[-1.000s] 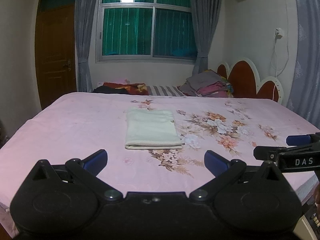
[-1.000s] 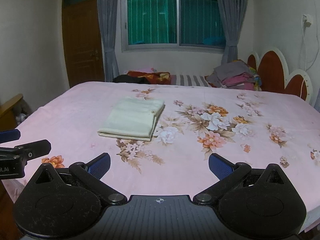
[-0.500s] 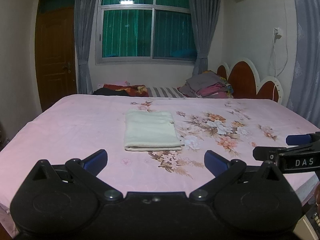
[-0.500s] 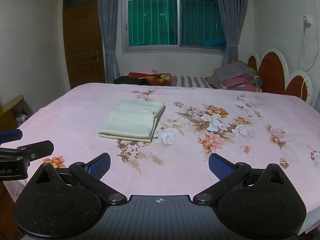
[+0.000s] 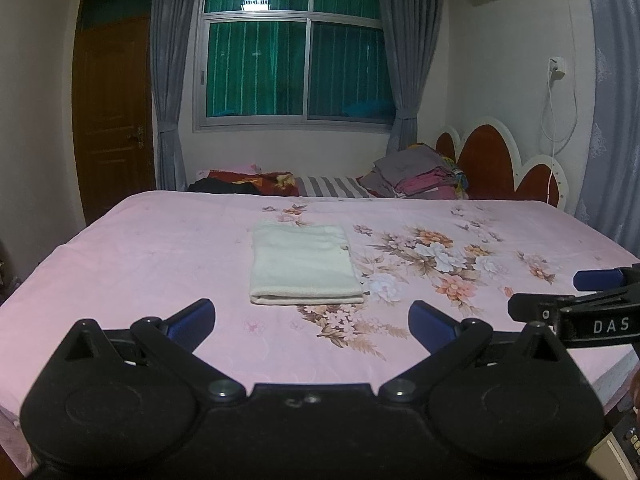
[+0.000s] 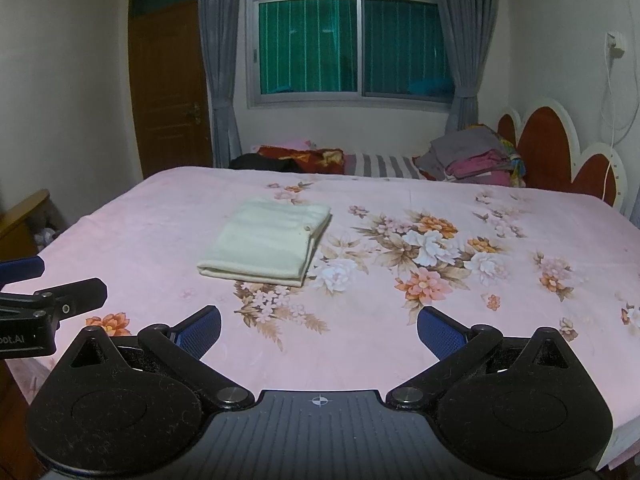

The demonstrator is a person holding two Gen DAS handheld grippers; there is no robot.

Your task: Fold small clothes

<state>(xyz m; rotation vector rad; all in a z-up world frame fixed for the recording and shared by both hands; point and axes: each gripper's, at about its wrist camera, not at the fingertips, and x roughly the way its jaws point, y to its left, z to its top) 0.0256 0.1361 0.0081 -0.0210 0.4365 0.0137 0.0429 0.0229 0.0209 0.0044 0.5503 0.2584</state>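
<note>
Both claws have eased back a touch, and from the left wrist the folded cream garment (image 5: pixel 304 266) sits slightly lower on the pink bedspread (image 5: pixel 140 264), the left claw (image 5: pixel 311 320) spread wide, empty, hovering short of it. Over on the right wrist, the right claw (image 6: pixel 319 330) is likewise spread and empty, garment (image 6: pixel 266 246) neatly squared ahead-left, so this fold looks finished

"DAS" shows on the right tool (image 5: pixel 592 304); "oot.AI" on the left tool (image 6: pixel 36 292).
</note>
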